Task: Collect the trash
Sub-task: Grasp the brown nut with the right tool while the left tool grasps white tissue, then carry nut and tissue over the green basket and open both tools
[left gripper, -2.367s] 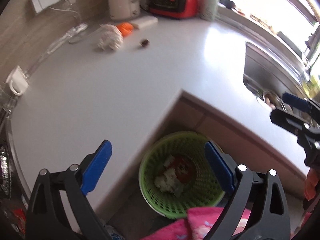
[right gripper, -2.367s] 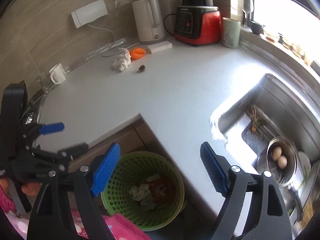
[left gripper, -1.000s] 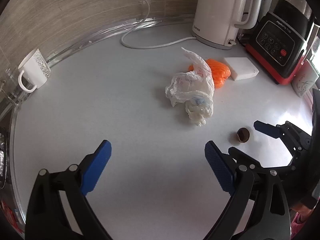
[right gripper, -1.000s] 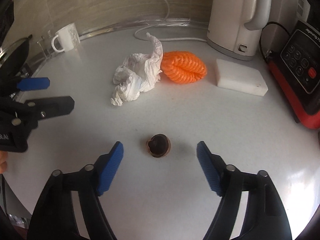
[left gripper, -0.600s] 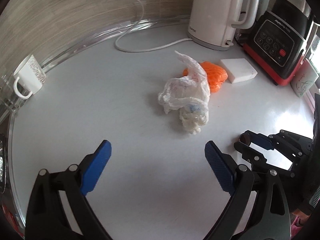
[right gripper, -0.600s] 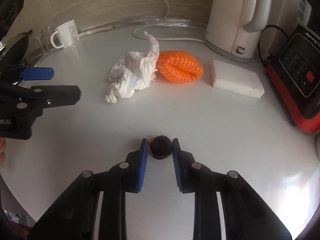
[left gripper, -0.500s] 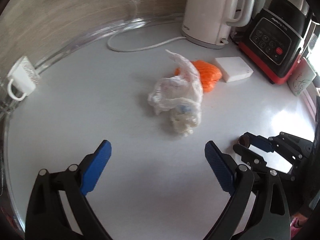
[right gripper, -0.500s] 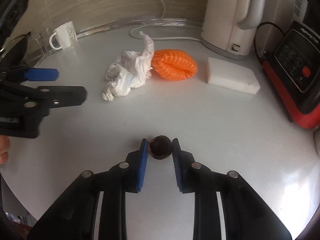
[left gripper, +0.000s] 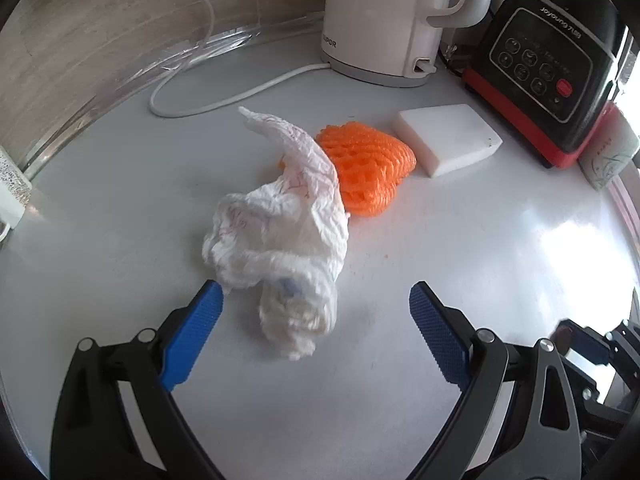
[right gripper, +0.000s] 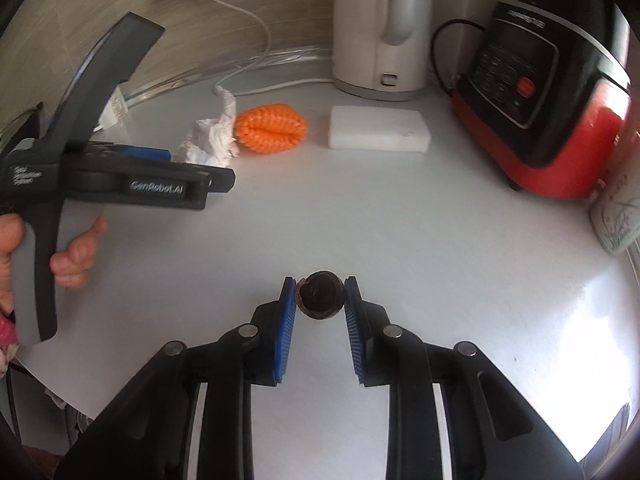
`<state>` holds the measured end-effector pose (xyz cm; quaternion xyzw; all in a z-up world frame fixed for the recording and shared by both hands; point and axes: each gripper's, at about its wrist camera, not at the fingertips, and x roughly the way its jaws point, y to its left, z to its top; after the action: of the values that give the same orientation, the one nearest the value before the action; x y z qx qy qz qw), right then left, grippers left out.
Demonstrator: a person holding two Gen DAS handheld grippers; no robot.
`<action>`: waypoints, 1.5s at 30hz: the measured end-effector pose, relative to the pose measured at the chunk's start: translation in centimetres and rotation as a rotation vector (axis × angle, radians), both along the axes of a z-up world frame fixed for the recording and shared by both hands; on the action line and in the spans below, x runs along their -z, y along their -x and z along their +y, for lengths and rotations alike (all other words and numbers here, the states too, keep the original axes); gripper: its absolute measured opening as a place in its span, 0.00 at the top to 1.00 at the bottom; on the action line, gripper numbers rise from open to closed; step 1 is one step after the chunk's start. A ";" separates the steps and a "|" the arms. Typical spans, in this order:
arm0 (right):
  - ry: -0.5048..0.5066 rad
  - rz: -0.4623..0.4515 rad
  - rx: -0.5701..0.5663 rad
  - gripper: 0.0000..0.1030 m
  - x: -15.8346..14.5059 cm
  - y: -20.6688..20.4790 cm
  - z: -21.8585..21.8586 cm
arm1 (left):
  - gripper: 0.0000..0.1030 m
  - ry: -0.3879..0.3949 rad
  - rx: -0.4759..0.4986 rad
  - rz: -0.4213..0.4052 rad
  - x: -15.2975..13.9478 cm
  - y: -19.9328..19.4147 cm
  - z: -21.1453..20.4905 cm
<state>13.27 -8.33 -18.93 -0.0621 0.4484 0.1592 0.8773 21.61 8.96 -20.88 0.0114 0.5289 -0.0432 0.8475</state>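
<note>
Right gripper (right gripper: 320,300) jaws pinch one dark husk (right gripper: 321,295); left gripper (left gripper: 314,326) jaws spread around one crumpled bag (left gripper: 280,236); one orange net (left gripper: 366,166) beyond.

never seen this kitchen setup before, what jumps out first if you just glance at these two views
The crumpled white tissue lies mid-counter between the open left gripper fingers, with the orange foam net just behind it. Nearer the counter's front, the right gripper is clamped on a small dark brown round scrap. At the back stand a white kettle and a red-and-black appliance.
</note>
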 end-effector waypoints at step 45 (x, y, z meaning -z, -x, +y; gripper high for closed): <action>-0.048 -0.024 0.136 0.76 -4.8 20.6 7.0 | 0.71 0.038 0.254 0.072 -5.5 24.9 4.8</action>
<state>-7.33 -1.33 -14.12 -0.0123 0.4370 0.1091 0.8927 -3.33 13.76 -15.37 0.0609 0.5523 -0.1606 0.8157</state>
